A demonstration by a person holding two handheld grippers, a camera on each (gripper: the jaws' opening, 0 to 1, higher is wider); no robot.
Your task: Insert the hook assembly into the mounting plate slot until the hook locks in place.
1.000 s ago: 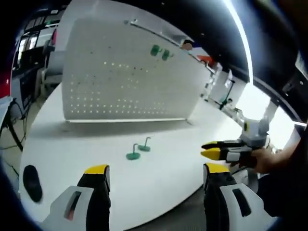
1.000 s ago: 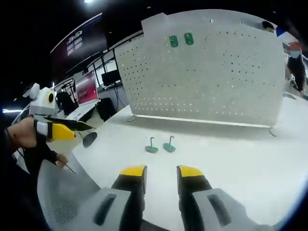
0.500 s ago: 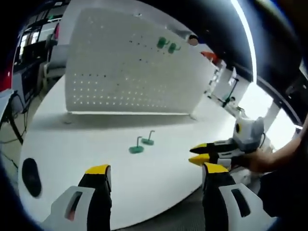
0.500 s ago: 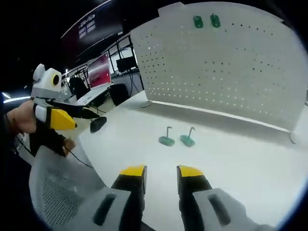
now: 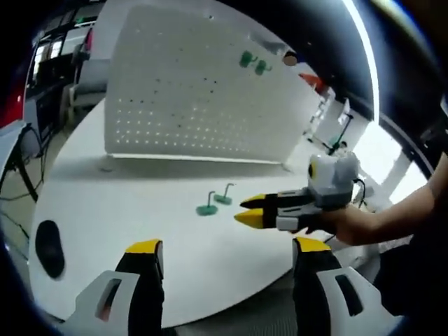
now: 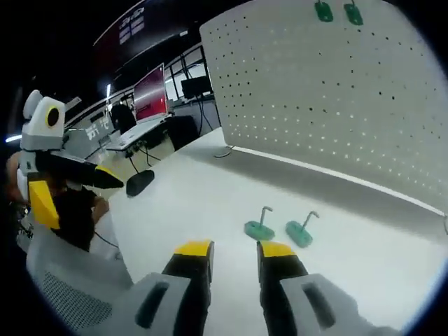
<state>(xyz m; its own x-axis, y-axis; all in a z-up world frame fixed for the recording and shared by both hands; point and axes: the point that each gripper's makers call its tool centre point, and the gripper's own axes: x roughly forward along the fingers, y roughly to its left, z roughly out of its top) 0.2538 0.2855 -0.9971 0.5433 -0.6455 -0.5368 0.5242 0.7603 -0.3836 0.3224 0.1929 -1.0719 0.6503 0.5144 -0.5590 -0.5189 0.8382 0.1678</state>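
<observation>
Two green hooks (image 5: 206,208) (image 5: 224,198) lie side by side on the white table (image 5: 126,210), in front of the upright white pegboard (image 5: 189,98). Two more green hooks (image 5: 253,63) hang near the board's top. My left gripper (image 5: 227,248) stands wide open near the table's front edge, holding nothing. My right gripper (image 5: 250,210) comes in from the right, held by a hand, its yellow tips just right of the loose hooks. In the right gripper view my right gripper (image 6: 234,250) has a narrow gap, empty, short of the two loose hooks (image 6: 260,227) (image 6: 301,232). The pegboard (image 6: 336,91) carries hung hooks (image 6: 323,10).
A black mouse-like object (image 5: 47,245) lies at the table's left edge, also seen as a dark object (image 6: 140,182). My left gripper (image 6: 73,189) shows at the left of the right gripper view. Desks with monitors (image 6: 150,91) stand behind. A mesh chair back (image 6: 77,294) is near.
My right gripper has moved forward over the table toward the two loose hooks, which now appear closer in its view. The left gripper has shifted only slightly. The hooks have not moved.
</observation>
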